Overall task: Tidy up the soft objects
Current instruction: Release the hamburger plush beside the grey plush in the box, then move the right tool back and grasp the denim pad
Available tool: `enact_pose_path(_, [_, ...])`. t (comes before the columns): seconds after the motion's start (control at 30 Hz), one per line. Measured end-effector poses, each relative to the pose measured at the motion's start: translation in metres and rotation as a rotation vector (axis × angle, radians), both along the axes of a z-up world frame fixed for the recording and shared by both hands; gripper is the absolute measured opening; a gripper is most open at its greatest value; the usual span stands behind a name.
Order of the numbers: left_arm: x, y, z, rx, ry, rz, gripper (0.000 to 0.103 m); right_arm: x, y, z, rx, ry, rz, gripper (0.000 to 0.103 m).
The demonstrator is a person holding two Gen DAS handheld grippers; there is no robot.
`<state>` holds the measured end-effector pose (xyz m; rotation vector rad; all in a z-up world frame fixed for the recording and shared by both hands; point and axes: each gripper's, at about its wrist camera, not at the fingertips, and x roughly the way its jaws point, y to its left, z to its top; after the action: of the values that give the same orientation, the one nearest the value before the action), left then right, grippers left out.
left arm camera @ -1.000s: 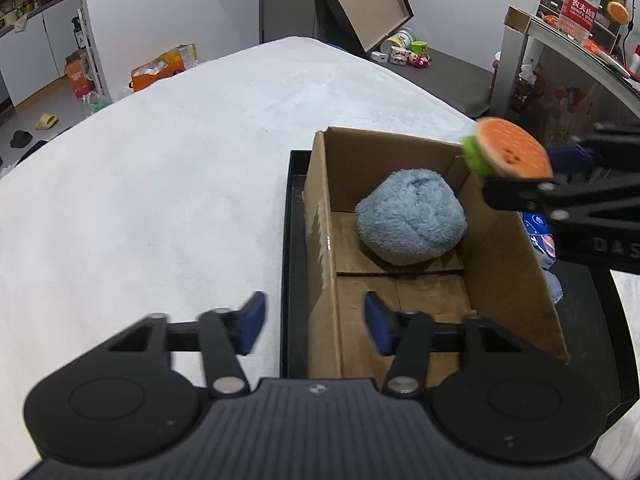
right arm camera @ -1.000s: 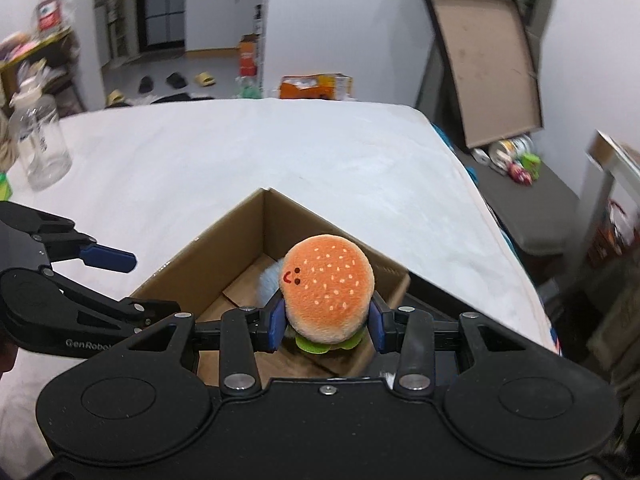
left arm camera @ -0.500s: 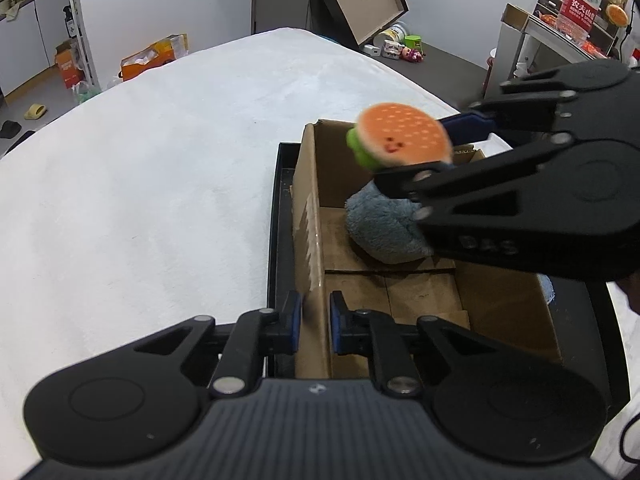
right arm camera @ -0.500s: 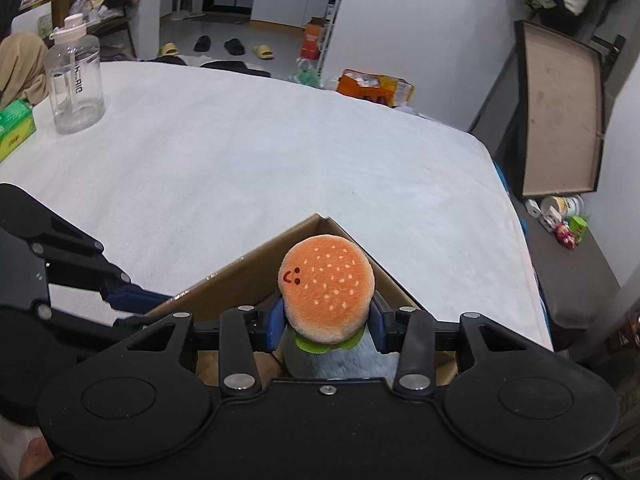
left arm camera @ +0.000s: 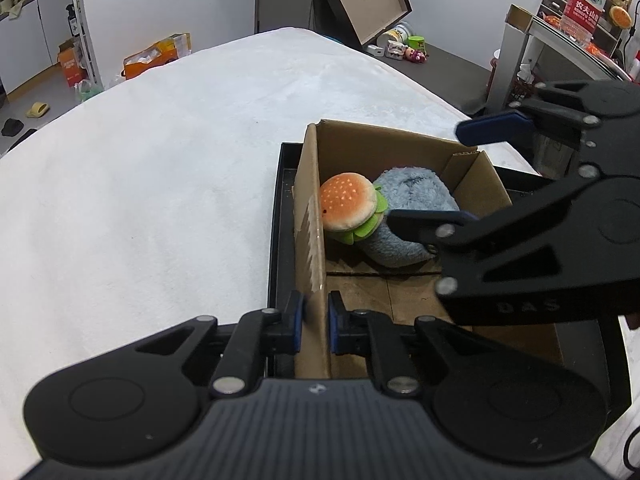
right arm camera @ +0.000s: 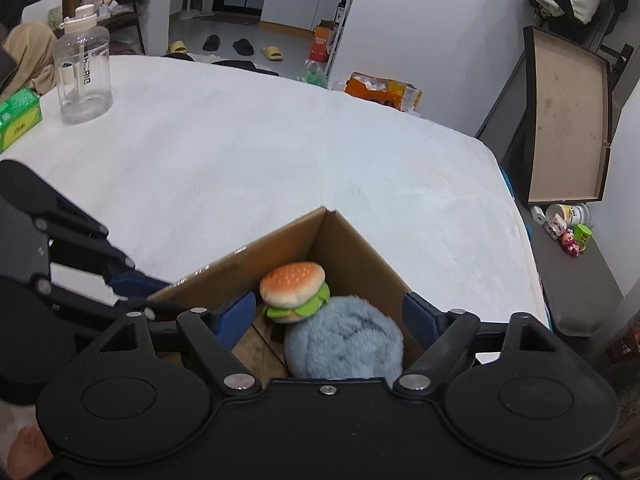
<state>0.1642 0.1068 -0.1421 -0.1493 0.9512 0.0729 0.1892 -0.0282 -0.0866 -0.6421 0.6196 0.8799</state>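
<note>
Plush burger [left arm camera: 349,207], fuzzy ball [left arm camera: 412,216], cardboard box [left arm camera: 312,216]

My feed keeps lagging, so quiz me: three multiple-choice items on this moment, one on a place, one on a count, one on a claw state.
1. Where is the burger plush?
A. held in the right claw
B. inside the cardboard box, against the blue fluffy plush
C. on the white table cover

2. How many soft toys are in the cardboard box?
A. one
B. two
C. three

3. What is the left claw doing?
A. closed on the box wall
B. open above the table
C. holding the water jug

Answers:
1 B: it lies in the box, touching the blue fluffy plush, with the right claw open.
2 B: only the burger and the blue plush show.
3 A: its pads sit on either side of the wall.
</note>
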Motion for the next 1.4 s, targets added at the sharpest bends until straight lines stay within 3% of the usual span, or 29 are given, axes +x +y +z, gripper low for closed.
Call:
enact_pose_path(0.53, [-0.001, -0.014, 0.010, 0.057, 0.003, -0.010, 0.017, -0.005, -0.061, 0.007, 0.061, 0.046, -0.166, 0.080])
enact_pose_path(0.63, [-0.001, -0.017, 0.013, 0.071, 0.002, -0.016, 0.035, -0.006, -0.077, 0.005, 0.091, 0.069, -0.217, 0.080])
enact_pose_path(0.7, [-0.002, -0.021, 0.017, 0.074, -0.008, -0.028, 0.058, -0.006, -0.088, 0.000, 0.103, 0.083, -0.255, 0.080])
enact_pose_path(0.77, [-0.003, -0.024, 0.021, 0.093, -0.026, -0.040, 0.066, -0.008, -0.097, -0.005, 0.111, 0.095, -0.289, 0.080])
enact_pose_path(1.0, [0.003, -0.036, 0.020, 0.139, -0.023, -0.055, 0.077, -0.009, -0.127, -0.022, 0.145, 0.130, -0.386, 0.080])
enact_pose_path(1.4, [0.016, -0.052, 0.018, 0.192, 0.011, -0.111, 0.086, 0.004, -0.155, -0.074, 0.110, 0.222, -0.536, 0.077])
